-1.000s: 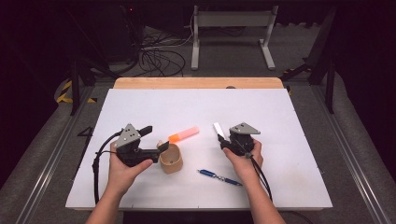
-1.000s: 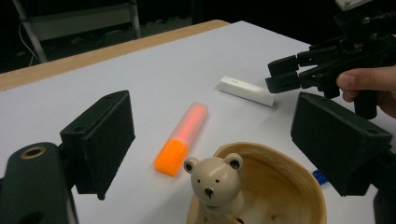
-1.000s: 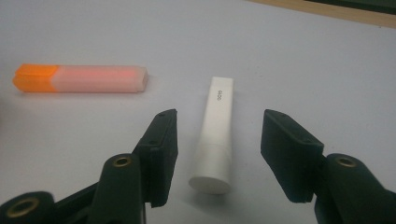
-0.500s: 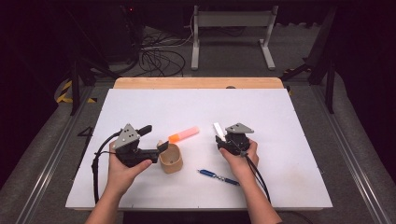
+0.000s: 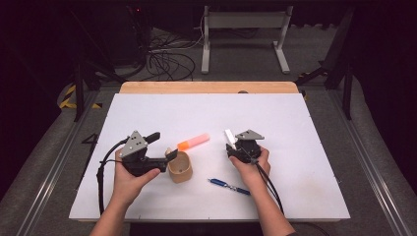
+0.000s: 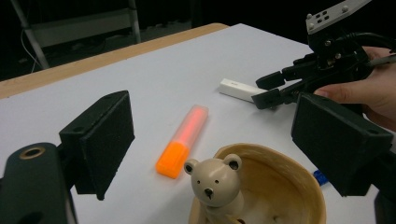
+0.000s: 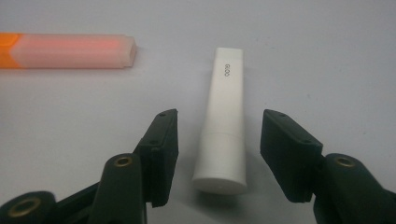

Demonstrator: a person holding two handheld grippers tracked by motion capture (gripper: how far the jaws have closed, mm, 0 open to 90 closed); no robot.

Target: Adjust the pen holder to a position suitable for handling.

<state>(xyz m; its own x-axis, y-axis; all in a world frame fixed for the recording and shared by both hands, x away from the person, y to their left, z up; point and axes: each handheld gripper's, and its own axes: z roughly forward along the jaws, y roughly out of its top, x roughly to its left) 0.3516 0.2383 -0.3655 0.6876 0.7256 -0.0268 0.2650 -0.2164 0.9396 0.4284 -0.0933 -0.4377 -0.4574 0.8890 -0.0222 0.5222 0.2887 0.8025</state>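
Observation:
A white tube [image 7: 224,116] lies on the white table, and my right gripper [image 7: 217,135] stands open with one jaw on each side of its near end, pads apart from it. The high view shows the right gripper [image 5: 230,146] just behind the white tube [image 5: 229,135]. An orange highlighter [image 5: 193,142] lies left of it. My left gripper [image 6: 215,121] is open at a tan cup [image 6: 280,186] that has a small bear figure [image 6: 215,179] on its rim. Its pads stand wide of the cup [image 5: 180,169]. The left gripper [image 5: 162,146] points right.
A blue pen [image 5: 228,186] lies near the front, between the cup and the right hand. The table [image 5: 295,113] has a wooden strip along its far edge. Cables and a metal stand sit on the floor beyond.
The right gripper has edged slightly left, closer around the white tube. The left gripper and the cup have stayed put.

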